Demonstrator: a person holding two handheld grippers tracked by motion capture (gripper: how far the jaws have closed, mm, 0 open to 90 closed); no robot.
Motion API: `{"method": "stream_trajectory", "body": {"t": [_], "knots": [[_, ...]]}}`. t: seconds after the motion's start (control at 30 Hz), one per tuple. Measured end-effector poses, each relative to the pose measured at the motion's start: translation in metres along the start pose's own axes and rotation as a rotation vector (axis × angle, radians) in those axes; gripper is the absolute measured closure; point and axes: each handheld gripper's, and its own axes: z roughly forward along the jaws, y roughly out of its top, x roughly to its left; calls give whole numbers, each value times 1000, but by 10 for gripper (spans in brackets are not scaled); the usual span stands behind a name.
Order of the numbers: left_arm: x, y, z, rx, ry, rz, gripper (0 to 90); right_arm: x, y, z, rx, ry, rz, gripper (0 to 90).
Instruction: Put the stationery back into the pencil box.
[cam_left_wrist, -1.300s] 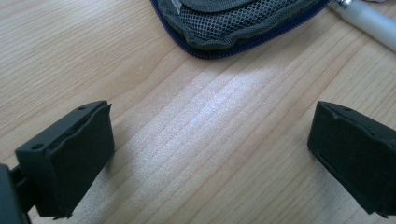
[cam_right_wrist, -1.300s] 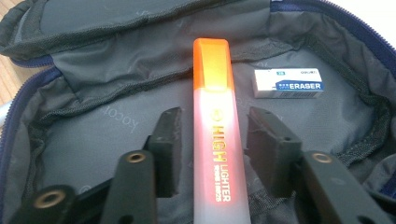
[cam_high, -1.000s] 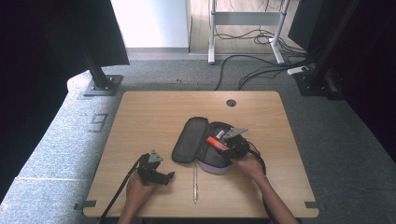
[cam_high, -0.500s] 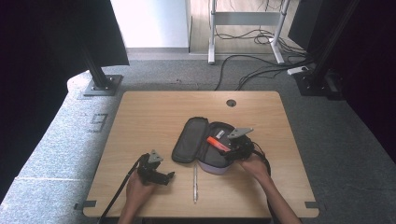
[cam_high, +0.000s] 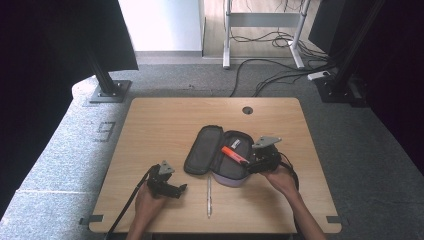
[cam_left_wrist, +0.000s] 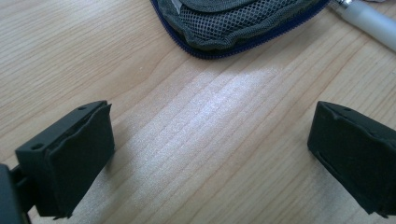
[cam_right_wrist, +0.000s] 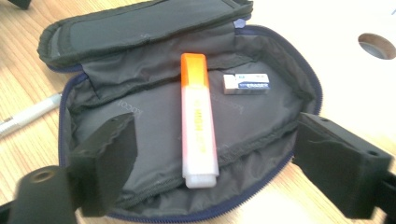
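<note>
- While its jaws have just been opening, right hand-held gripper (cam_right_wrist: 210, 163) hangs wide over highlighter (cam_right_wrist: 198, 121), gripping nothing.
- Highlighter lies inside open pencil case (cam_right_wrist: 116, 28), beside eraser (cam_right_wrist: 246, 83).
- Left hand-held gripper (cam_left_wrist: 210, 158) open on bench (cam_high: 165, 125); pen (cam_high: 209, 195) nearby.

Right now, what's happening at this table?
A person is packing an open pencil case on the table. The right hand-held gripper has just been opening; its jaws stand apart over an orange highlighter lying free in the case beside a small eraser. The left hand-held gripper rests open on bare wood. A white pen lies outside the case.
</note>
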Motion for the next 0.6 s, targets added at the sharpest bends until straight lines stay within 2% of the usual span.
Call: {"method": "stream_trajectory", "body": {"t": [0.37,0.43,0.6], "knots": [[0,0,0,0,0,0,3,-4,-10,-14,-3,-23,-3,27],[0,0,0,-1,1,-1,3,-5,-13,-17,11,-29,-8,0],[0,0,0,-1,1,-1,3,-6,-20,-21,16,-41,-10,0]]}}
